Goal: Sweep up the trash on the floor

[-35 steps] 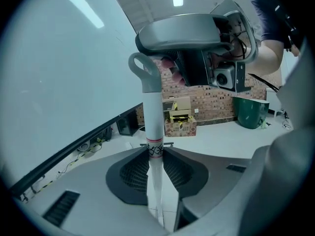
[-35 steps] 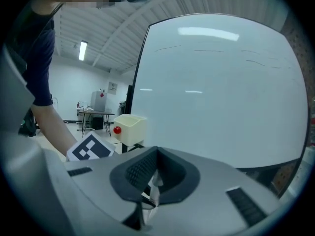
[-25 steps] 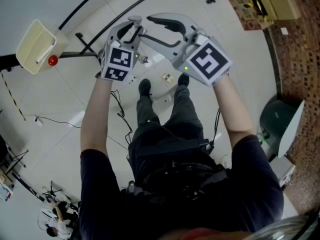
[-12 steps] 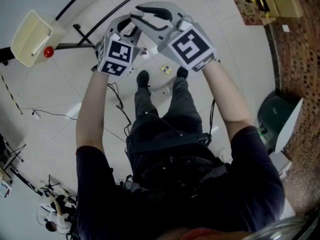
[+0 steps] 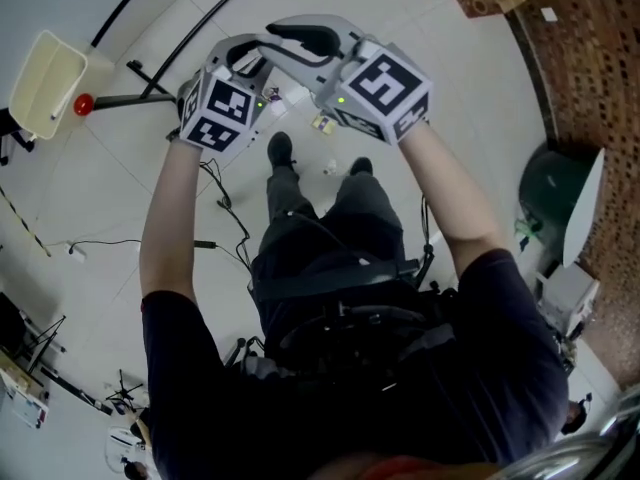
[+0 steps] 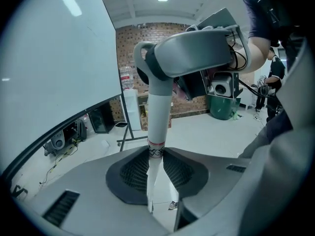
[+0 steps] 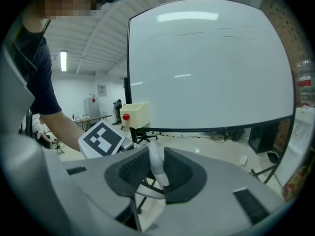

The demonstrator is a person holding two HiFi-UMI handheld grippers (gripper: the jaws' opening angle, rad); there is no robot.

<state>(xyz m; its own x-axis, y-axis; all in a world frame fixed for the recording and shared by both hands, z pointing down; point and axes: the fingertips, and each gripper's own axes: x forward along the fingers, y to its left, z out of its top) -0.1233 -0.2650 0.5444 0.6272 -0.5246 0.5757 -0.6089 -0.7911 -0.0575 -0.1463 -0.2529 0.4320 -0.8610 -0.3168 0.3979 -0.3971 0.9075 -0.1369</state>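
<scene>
On the pale floor (image 5: pixel 120 198), just at 12 o'clock of the person's 2 dark shoes (image 5: pixel 280 151), lie the scraps of trash (image 5: pixel 322 124): a yellowish bit, a white piece at its 11 o'clock and a small one at its 6 o'clock, between the shoes. Over them stands a white handle (image 6: pixel 158 114) with a red band, probably the broom's; its brush end shows in no view. The left hand-held gripper (image 6: pixel 156 167) is clamped narrowly on the lower part of this handle, with a pad pressed to each side. The right hand-held gripper (image 7: pixel 157 173) has just been closing its jaws, and the handle's rounded top stands between them, gripped as far as I can judge. The step in hand looks like taking up the broom with 2 grips before the first stroke. To do it well, use the upper grip as a pivot and let the lower one drive. Set the brush down beyond the scraps at their 12 o'clock, then draw them together in short strokes, clear of the cables (image 5: pixel 225 203) at 9 o'clock of the shoes. From the head view the scraps sit at 3 o'clock of the left tool's marker cube and 8 o'clock of the right one's, well below both. 1 scrap shows on the floor under the left jaws.
</scene>
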